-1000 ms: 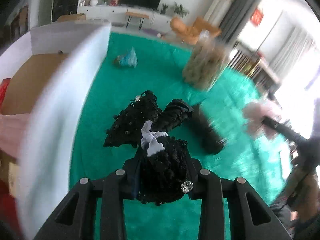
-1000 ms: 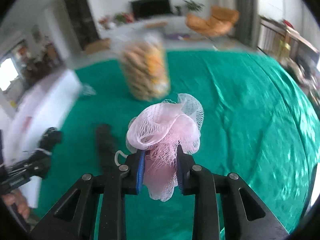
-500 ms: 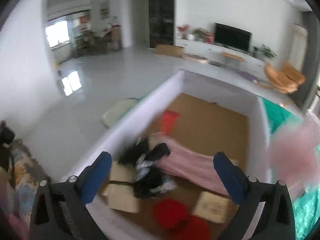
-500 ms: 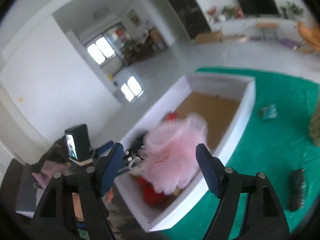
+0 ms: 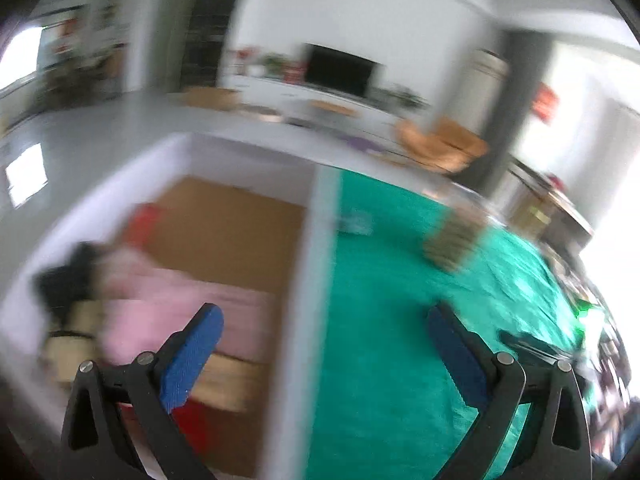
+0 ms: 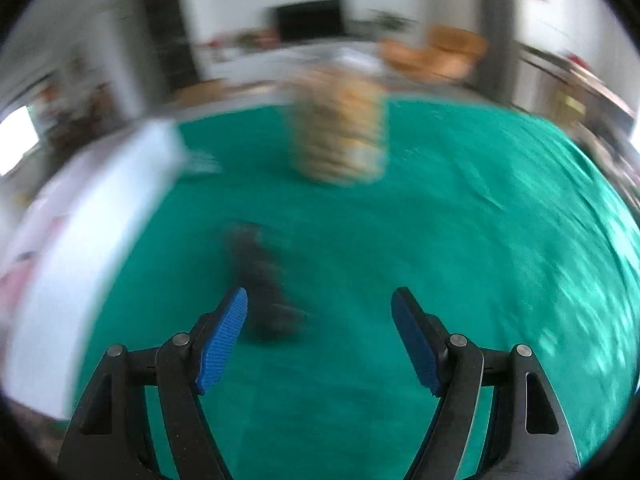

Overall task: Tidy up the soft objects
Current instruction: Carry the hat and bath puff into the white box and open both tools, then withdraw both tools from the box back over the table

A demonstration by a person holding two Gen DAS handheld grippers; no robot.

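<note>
Both views are motion-blurred. My left gripper (image 5: 324, 332) is open and empty above the right wall of the white box (image 5: 308, 264). Inside the box lie a black lacy piece (image 5: 68, 280), pink soft things (image 5: 168, 300) and something red (image 5: 142, 220). My right gripper (image 6: 320, 320) is open and empty above the green cloth (image 6: 460, 240). A dark elongated object (image 6: 260, 280) lies on the cloth just ahead of its left finger. The white box (image 6: 92, 232) shows at the left of the right wrist view.
A clear jar of brownish contents (image 6: 340, 136) stands upright on the cloth beyond the dark object; it also shows in the left wrist view (image 5: 456, 236). A small bluish packet (image 5: 356, 220) lies near the box wall. A dark object (image 5: 532, 344) lies at the right.
Both grippers opened and let go: the black lacy piece and the pink mesh puff went into the box. Both grippers then swung right, back toward the green cloth.
</note>
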